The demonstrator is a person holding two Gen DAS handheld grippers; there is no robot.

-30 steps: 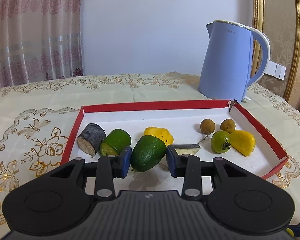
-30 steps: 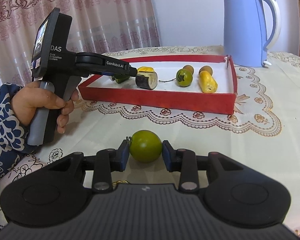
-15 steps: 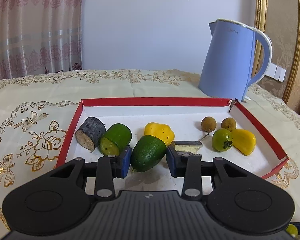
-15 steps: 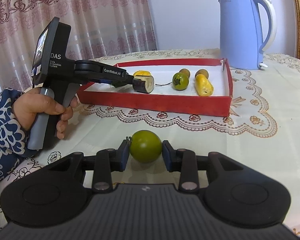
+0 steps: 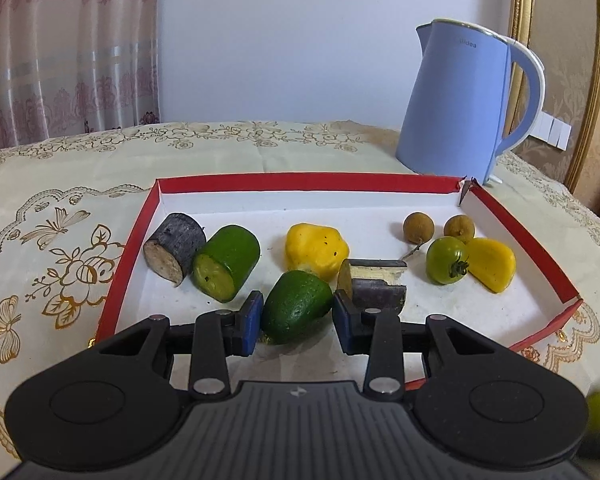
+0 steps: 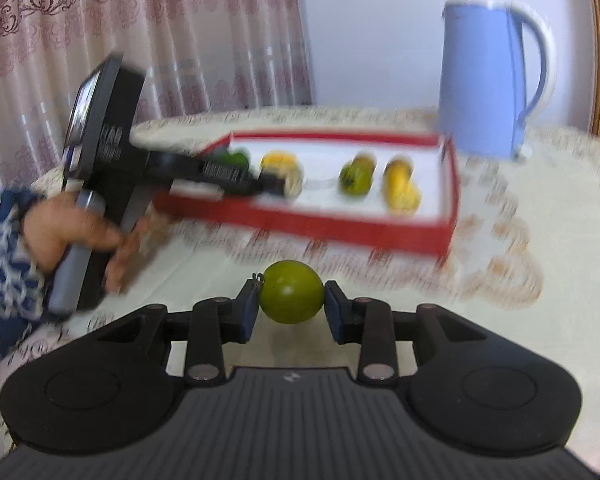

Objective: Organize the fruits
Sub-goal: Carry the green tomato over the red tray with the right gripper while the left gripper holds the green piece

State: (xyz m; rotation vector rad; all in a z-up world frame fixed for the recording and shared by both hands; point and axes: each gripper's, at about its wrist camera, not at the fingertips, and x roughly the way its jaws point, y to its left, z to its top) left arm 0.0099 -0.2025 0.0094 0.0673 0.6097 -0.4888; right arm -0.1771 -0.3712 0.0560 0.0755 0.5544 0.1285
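My left gripper [image 5: 298, 318] is shut on a green tapered fruit piece [image 5: 296, 304], just above the front part of the red-rimmed white tray [image 5: 300, 182]. In the right wrist view my right gripper [image 6: 291, 308] is shut on a round green tomato [image 6: 291, 296], held over the tablecloth in front of the tray [image 6: 340, 228]. In the tray lie a dark eggplant chunk [image 5: 174, 246], a green cut chunk [image 5: 226, 262], a yellow piece [image 5: 316, 246], a dark cut piece [image 5: 376, 284], two brown longans [image 5: 419, 226], a green tomato [image 5: 446, 260] and a yellow wedge [image 5: 492, 264].
A blue electric kettle [image 5: 460, 100] stands behind the tray's far right corner. A person's hand [image 6: 72, 228] in a patterned sleeve holds the left gripper's handle at the left of the right wrist view. An embroidered cloth covers the table; curtains hang behind.
My right gripper has risen off the cloth with the green tomato, and its view is now blurred. The left gripper has stayed over the tray, still holding the green piece.
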